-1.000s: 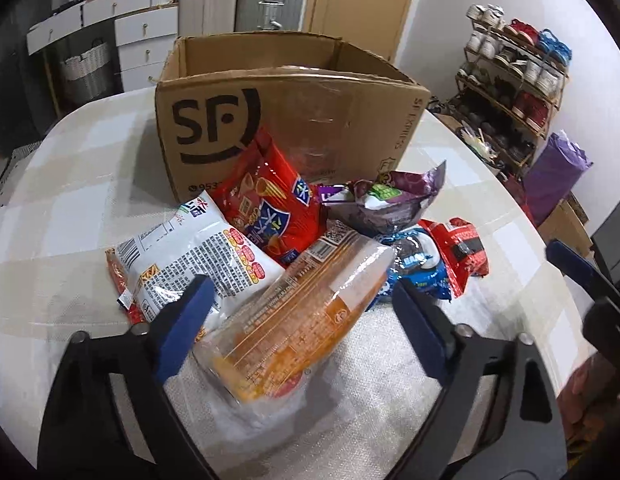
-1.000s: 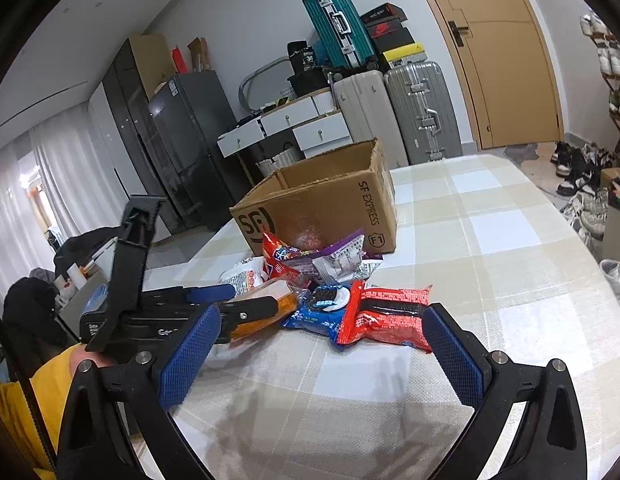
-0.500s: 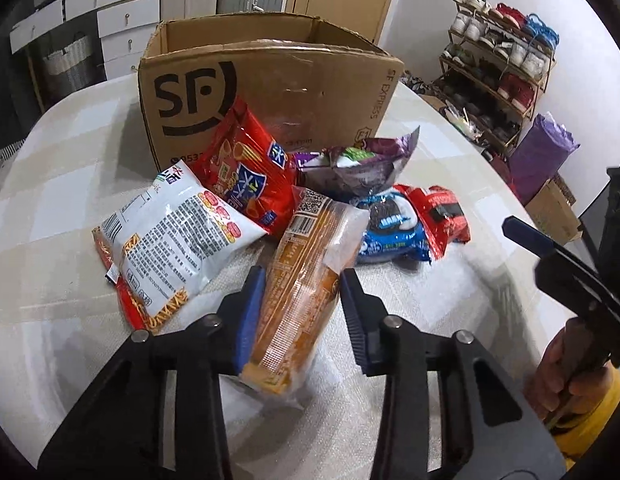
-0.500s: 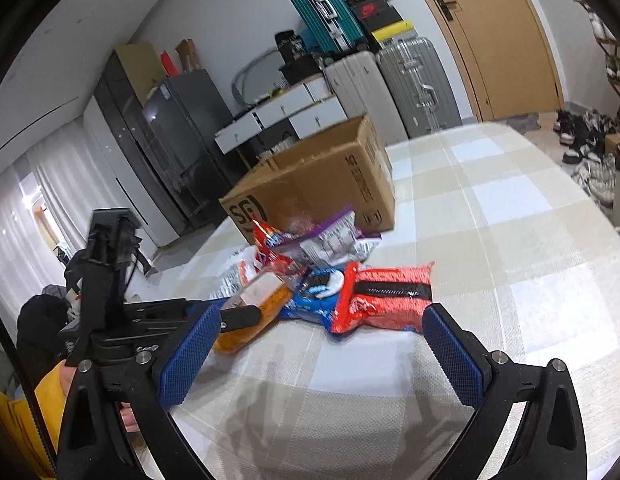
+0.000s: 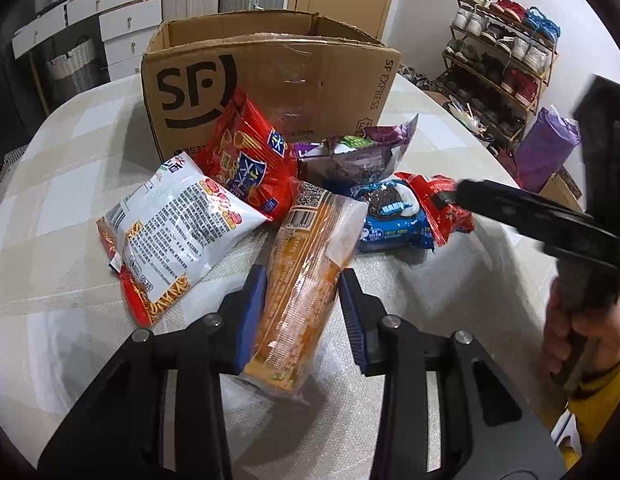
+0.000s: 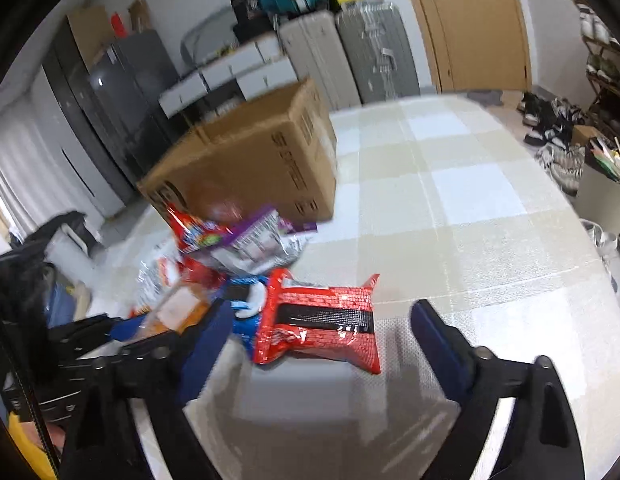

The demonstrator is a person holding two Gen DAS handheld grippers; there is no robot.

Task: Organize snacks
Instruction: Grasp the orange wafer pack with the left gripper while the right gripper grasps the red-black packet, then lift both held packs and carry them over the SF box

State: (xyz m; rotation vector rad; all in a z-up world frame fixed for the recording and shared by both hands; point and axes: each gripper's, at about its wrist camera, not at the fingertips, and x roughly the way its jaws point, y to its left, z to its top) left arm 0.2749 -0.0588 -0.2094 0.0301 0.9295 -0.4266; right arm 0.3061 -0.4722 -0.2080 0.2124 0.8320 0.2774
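So the round table [image 6: 490, 208] with the checked cloth was the biggest thing going, and beyond the right gripper's [image 6: 316, 332] fingers and off to their right it was wide open cloth all the way to the curved edge. On the left gripper's [image 5: 301, 300] side there was bare cloth to the left of the fingers too, running out to the rim.

The cardboard box [image 5: 269, 80] sat straight ahead of the left fingers, top flaps open, its front wall facing them. The snack pile was jammed between that wall and the fingertips, so not much room in there.

Snacks, big to small-ish: white noodle bag [image 5: 173, 232] just left of the left fingers, red chip bag [image 5: 249, 160] leaning against the box wall, purple bag [image 5: 362, 152] right of it, then the blue cookie pack [image 5: 390, 216] and red wrapper [image 6: 322, 316] touching each other on the right.

The left gripper was clamped narrow on the orange cracker pack [image 5: 301, 280], both blue pads pressed into its sides, the pack's far end poking out toward the pile.

The right gripper's jaws were closing, with the red wrapper lying between them but the pads not touching it; the right pad had open cloth on both sides
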